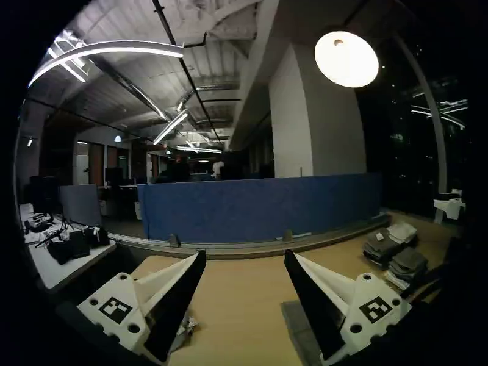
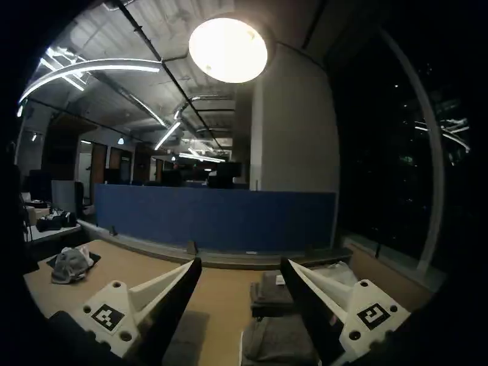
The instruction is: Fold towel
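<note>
In the left gripper view my left gripper [image 1: 244,256] stands open above the wooden table [image 1: 244,305], with nothing between its fingers. A grey towel edge [image 1: 299,329] lies flat under its right finger. Folded grey towels [image 1: 393,247] are stacked at the table's right end. In the right gripper view my right gripper [image 2: 240,262] is open and holds nothing. Folded grey towels [image 2: 274,290] lie stacked on the table [image 2: 219,293] just past its fingers, and another grey towel [image 2: 277,341] lies below them. A crumpled grey towel [image 2: 70,263] rests at the far left.
A blue partition [image 1: 256,207] runs along the table's far edge [image 2: 213,222]. A side desk [image 1: 61,256] with dark cables and bags stands to the left. A white pillar [image 1: 311,116] rises behind the partition. Dark windows are on the right.
</note>
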Action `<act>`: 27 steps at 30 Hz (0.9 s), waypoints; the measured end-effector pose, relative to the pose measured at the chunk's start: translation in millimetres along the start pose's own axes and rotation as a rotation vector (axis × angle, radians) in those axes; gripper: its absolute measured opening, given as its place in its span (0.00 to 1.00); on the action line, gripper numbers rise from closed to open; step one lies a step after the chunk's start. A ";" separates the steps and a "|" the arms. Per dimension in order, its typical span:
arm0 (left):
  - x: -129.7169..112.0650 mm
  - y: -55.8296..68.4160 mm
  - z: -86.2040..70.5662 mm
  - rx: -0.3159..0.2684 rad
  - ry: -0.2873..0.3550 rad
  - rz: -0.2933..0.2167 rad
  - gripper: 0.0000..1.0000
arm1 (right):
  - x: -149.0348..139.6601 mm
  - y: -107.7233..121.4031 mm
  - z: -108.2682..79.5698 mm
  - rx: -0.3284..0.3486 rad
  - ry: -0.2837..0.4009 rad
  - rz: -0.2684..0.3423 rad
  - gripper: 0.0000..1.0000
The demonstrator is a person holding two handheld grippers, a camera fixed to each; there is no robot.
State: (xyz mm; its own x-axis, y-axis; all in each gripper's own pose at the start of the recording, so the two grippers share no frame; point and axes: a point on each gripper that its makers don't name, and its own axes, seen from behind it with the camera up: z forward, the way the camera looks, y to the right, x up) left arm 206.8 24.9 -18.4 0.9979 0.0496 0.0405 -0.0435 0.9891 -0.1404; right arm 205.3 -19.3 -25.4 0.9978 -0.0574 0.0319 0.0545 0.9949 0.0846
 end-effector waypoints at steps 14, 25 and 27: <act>-56.7 69.9 -22.4 -0.353 -0.264 0.087 0.96 | -51.7 -76.0 -19.1 0.366 -0.304 -0.109 1.00; -86.8 89.9 -28.9 -0.439 -0.354 0.127 0.96 | -65.8 -89.4 -20.6 0.423 -0.366 -0.125 1.00; -92.0 91.7 -29.2 -0.444 -0.363 0.128 0.96 | -69.1 -90.3 -20.6 0.424 -0.373 -0.128 1.00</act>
State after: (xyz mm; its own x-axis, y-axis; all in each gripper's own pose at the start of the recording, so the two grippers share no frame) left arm 112.3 107.0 -63.8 0.9028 0.2865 0.3207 -0.0607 0.8233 -0.5644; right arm 132.1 -103.5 -55.7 0.8997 -0.2766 0.3376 0.0776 0.8626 0.5000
